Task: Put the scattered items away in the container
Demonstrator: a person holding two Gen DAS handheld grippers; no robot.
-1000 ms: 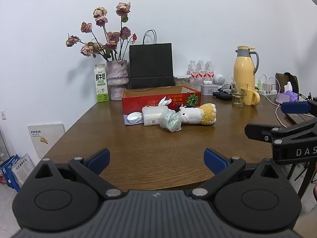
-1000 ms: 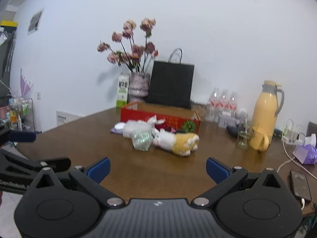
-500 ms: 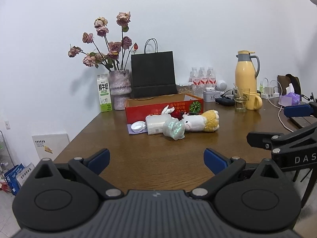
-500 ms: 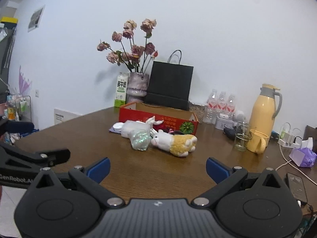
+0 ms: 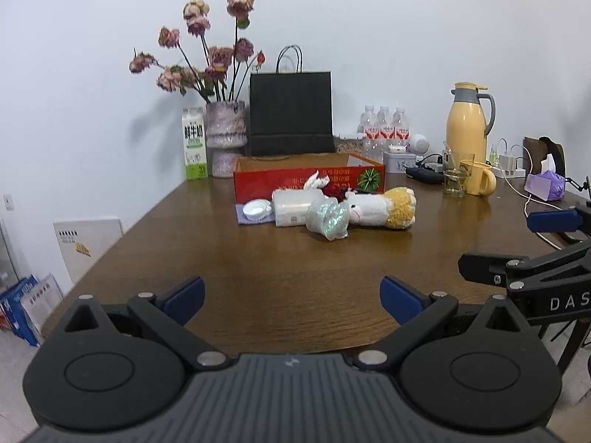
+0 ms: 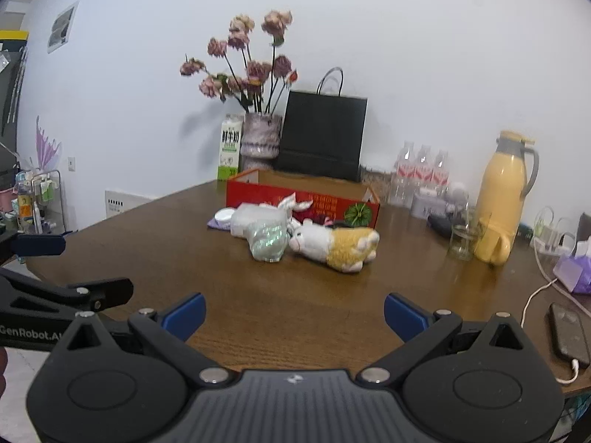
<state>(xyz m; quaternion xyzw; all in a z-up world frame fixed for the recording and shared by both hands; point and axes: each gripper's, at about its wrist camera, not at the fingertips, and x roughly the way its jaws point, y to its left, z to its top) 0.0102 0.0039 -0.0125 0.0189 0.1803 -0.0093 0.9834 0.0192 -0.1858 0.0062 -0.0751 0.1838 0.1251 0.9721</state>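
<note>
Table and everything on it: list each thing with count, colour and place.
table: one, brown wood, fills the middle
box: one, red, open, mid-table
plush toy: one, white and yellow, lying before the box
shiny bag: one, pale green, against the toy's head
white pack: one, left of the bag
lid: one, white, on a purple cloth
vase: one, pink, dried roses, back
milk carton: one, green-white, beside vase
paper bag: one, black, behind box
water bottles: three, clear
thermos: one, yellow
mug: one, yellow
glass: one, clear
phone: one, black, right edge
left gripper: jaws open
right gripper: jaws open

"DAS" on right gripper; "GenRobot.AI" on left gripper; 鲜牛奶 on milk carton
</note>
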